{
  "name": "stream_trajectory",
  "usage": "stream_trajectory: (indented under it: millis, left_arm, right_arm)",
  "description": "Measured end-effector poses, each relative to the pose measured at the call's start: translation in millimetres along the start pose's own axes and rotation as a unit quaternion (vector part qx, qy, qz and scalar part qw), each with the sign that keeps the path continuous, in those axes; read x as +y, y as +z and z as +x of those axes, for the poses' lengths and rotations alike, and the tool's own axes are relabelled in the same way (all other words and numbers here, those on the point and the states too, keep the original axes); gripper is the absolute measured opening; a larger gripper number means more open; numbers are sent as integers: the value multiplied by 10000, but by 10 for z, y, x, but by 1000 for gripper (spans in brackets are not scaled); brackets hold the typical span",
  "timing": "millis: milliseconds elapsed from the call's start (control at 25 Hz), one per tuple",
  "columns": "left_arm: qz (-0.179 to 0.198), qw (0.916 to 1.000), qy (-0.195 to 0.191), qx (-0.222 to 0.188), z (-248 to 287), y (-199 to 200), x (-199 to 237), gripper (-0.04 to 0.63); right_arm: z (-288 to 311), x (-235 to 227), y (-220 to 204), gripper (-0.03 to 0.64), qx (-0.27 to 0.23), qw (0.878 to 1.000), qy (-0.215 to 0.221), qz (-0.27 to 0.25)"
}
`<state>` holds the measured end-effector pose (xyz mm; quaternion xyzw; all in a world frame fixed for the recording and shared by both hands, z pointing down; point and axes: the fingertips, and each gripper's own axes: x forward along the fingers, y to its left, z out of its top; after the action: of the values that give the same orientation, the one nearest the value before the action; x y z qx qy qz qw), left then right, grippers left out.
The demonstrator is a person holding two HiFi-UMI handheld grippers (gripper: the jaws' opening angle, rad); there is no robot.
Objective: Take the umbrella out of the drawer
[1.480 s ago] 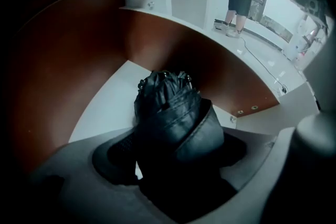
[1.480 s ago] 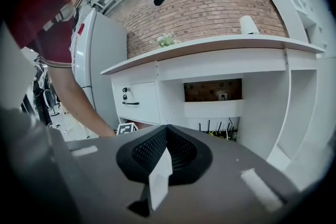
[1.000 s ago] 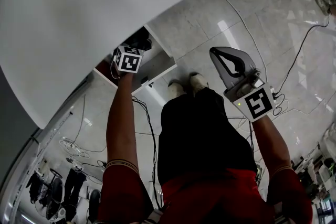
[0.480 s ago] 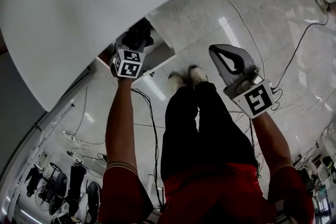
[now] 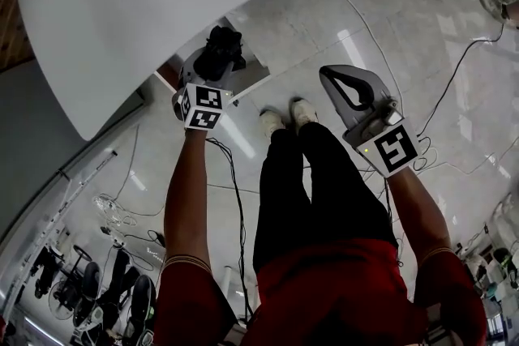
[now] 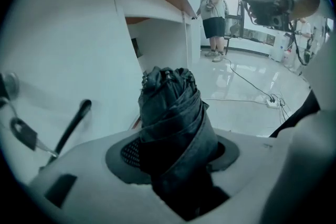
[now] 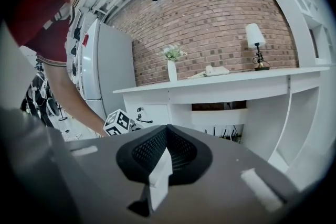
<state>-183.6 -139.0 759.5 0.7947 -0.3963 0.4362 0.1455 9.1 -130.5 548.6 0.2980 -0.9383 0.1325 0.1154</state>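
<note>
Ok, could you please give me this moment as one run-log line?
left gripper: shut on umbrella | right gripper: shut, empty | umbrella: folded, dark

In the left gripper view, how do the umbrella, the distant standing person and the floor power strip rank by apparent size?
umbrella, largest, though nearness to the camera inflates it
standing person
power strip, smallest

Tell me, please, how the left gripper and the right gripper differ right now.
The left gripper's jaws clamp a folded dark umbrella; the right gripper's jaws are together with nothing between them. In the head view the left gripper is over the open drawer, the right gripper over bare floor. Both carry a marker cube.
</note>
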Motion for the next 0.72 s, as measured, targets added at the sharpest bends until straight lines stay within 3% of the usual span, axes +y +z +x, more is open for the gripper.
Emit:
stream_trajectory:
  millis: [440,720]
  left_arm:
    - [-138,9950,-74,-985,-1282,939,-358,252]
    - [-392,9831,168,-1779,-2245,1598,-457,252]
  right_arm:
    - [-237,143,702,14,-205,9997,27,-98]
    - [-417,362,1247,14,-505,9985,109,-195]
